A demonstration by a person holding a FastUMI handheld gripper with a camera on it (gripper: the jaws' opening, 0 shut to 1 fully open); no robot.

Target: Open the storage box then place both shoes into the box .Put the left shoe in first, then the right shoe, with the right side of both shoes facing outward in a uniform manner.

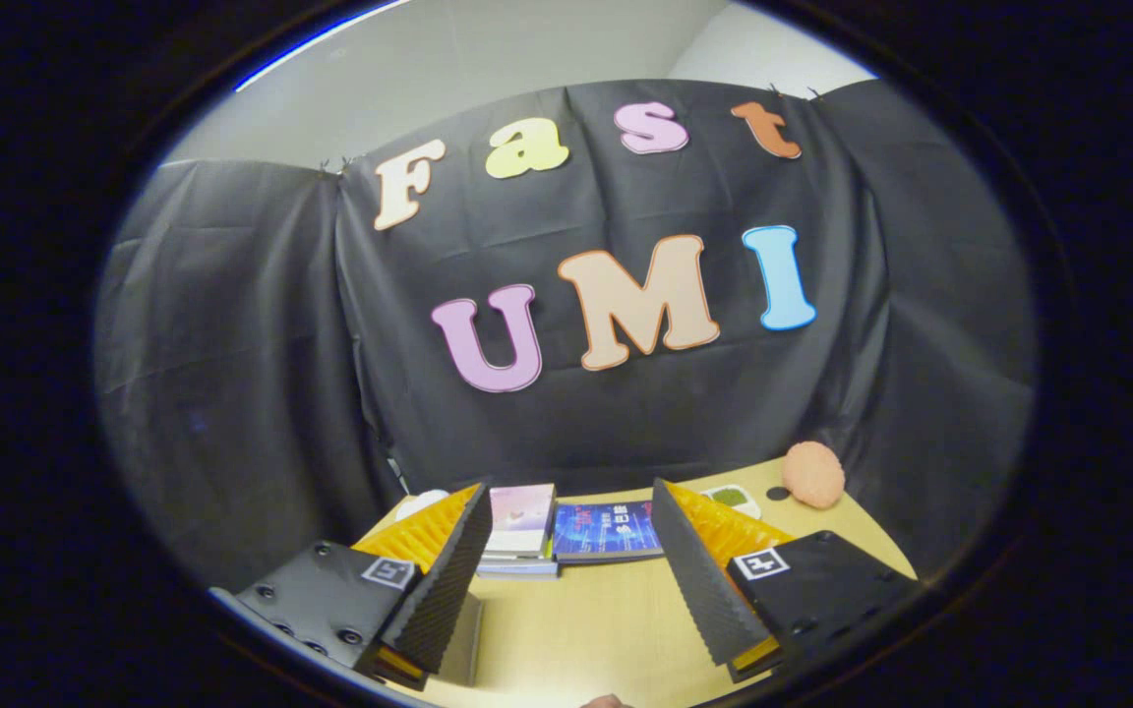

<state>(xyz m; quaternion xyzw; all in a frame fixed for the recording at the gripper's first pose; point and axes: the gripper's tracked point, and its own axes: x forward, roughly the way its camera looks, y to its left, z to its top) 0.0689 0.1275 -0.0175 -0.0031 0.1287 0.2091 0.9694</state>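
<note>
Gripper [571, 560] stood released, nothing held; books [566, 531] at 12 o'clock. Shoes likely light, pliable: grip by collar.

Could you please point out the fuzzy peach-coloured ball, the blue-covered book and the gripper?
Fuzzy peach-coloured ball [812, 474], gripper view, its middle.
Blue-covered book [606, 531], gripper view, its cover.
Gripper [566, 536], gripper view, open, midway between fingertips.

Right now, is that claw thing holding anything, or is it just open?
Gripper: open, jaws spread wide apart, holding nothing; only bare wooden table lies between them, with books just beyond.
</note>
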